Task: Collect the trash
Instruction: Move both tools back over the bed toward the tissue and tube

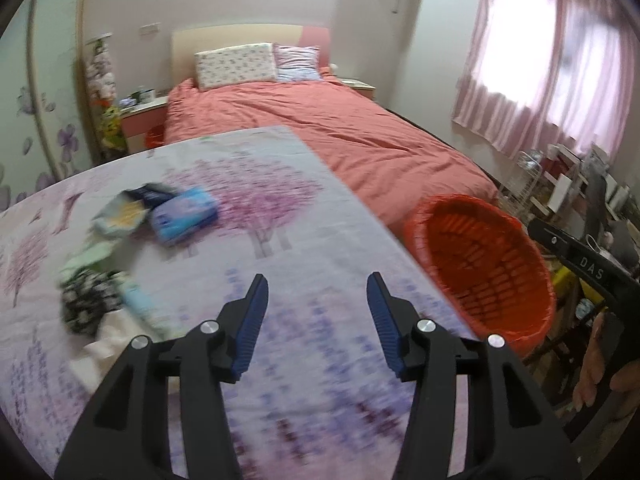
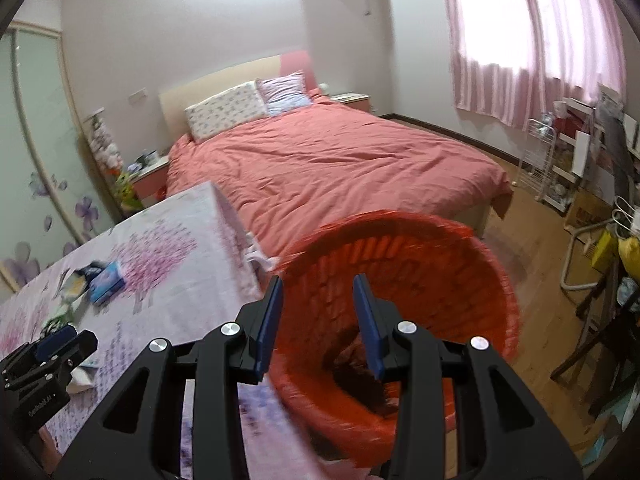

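Trash lies on a table with a floral cloth [image 1: 280,208]: a blue packet [image 1: 185,216], a crumpled pale wrapper [image 1: 120,216], a black-and-white patterned wrapper [image 1: 86,306] and white paper [image 1: 116,336], all at the left. My left gripper [image 1: 318,300] is open and empty above the cloth, right of the trash. An orange basket [image 1: 486,264] stands off the table's right edge. My right gripper [image 2: 318,308] is open and empty over the basket [image 2: 420,280], which holds something dark at its bottom. The blue packet also shows in the right wrist view [image 2: 106,282].
A bed with a coral cover [image 2: 328,164] lies beyond the table. A pink curtain [image 2: 532,40] hangs at the right. A white wire rack [image 2: 540,160], chairs and clutter line the right wall on the wood floor. A nightstand [image 1: 144,114] stands left of the bed.
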### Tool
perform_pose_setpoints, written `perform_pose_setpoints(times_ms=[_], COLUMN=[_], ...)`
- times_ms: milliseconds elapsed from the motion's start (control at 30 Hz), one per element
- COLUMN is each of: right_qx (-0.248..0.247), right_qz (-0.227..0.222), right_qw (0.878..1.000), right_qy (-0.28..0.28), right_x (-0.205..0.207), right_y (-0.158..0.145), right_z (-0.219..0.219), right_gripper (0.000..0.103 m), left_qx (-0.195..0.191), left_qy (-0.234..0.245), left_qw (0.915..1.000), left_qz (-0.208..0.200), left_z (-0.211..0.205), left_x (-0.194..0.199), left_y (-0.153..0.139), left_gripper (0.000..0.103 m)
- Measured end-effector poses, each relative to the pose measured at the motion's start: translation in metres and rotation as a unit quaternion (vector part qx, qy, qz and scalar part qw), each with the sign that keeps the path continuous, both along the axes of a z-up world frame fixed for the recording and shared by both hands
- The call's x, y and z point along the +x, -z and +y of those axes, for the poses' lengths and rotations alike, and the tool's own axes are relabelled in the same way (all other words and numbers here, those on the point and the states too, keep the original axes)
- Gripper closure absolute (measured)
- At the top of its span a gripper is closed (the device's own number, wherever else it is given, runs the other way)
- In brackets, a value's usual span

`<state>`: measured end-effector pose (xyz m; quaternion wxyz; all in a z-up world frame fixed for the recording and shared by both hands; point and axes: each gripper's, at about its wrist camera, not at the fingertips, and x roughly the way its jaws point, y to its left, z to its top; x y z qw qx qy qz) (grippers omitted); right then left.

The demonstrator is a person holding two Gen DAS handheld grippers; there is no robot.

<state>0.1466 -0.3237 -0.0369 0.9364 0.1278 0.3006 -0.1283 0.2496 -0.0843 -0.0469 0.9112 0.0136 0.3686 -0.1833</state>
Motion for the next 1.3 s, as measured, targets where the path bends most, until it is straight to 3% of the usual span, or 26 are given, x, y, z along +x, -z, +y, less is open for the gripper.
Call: perform_pose_setpoints(times_ms=[133, 200, 267, 433, 633, 800, 1000, 1067, 1133, 1167, 1200, 1300], right_qx=[0.004, 0.003, -0.002, -0.007, -0.012, -0.023, -0.026, -0.027, -0.029, -0.029, -0.029, -0.026], right_qz=[0.004, 0.006, 0.007, 0.019, 0.034, 0.041, 0.052, 0.055, 0.057, 0.058, 0.059, 0.058], right_qw=[1.000, 0.999, 0.998, 0.995, 0.990, 0.988, 0.988, 0.987, 0.987, 0.986, 0.986, 0.984], right_qy=[-0.029, -0.048, -0.062, -0.101, -0.134, -0.146, -0.146, -0.147, -0.150, -0.151, -0.154, -0.167], right_x=[0.004, 0.004, 0.006, 0.014, 0.018, 0.018, 0.024, 0.025, 0.026, 0.027, 0.028, 0.033], right_y=[0.002, 0.005, 0.006, 0.012, 0.018, 0.022, 0.028, 0.030, 0.032, 0.032, 0.032, 0.033], right_z=[0.027, 0.044, 0.060, 0.097, 0.126, 0.143, 0.149, 0.151, 0.154, 0.156, 0.158, 0.168], right_gripper=[0.066, 0.057, 0.056, 0.056, 0.056, 0.056, 0.056, 0.056, 0.056, 0.056, 0.056, 0.056], left_qx=[0.000, 0.007, 0.011, 0.016, -0.012, -0.028, -0.043, -0.044, -0.045, -0.044, -0.036, -0.031], left_qy=[-0.037, -0.061, -0.079, -0.111, -0.124, -0.122, -0.116, -0.107, -0.098, -0.095, -0.095, -0.098], left_qw=[0.9993, 0.9979, 0.9964, 0.9937, 0.9915, 0.9909, 0.9904, 0.9917, 0.9926, 0.9931, 0.9936, 0.9934], left_qz=[-0.010, -0.021, -0.026, -0.003, 0.039, 0.048, 0.062, 0.056, 0.055, 0.053, 0.051, 0.050], left_z=[0.042, 0.064, 0.082, 0.114, 0.124, 0.117, 0.112, 0.110, 0.109, 0.110, 0.111, 0.125], left_x=[-0.011, -0.018, -0.025, -0.028, -0.013, -0.002, 0.009, 0.009, 0.009, 0.008, 0.007, 0.003], left_y=[0.000, 0.001, 0.003, 0.019, 0.037, 0.041, 0.049, 0.050, 0.050, 0.050, 0.050, 0.051], left_gripper=[0.045, 0.042, 0.038, 0.037, 0.037, 0.037, 0.051, 0.070, 0.075, 0.090, 0.096, 0.095])
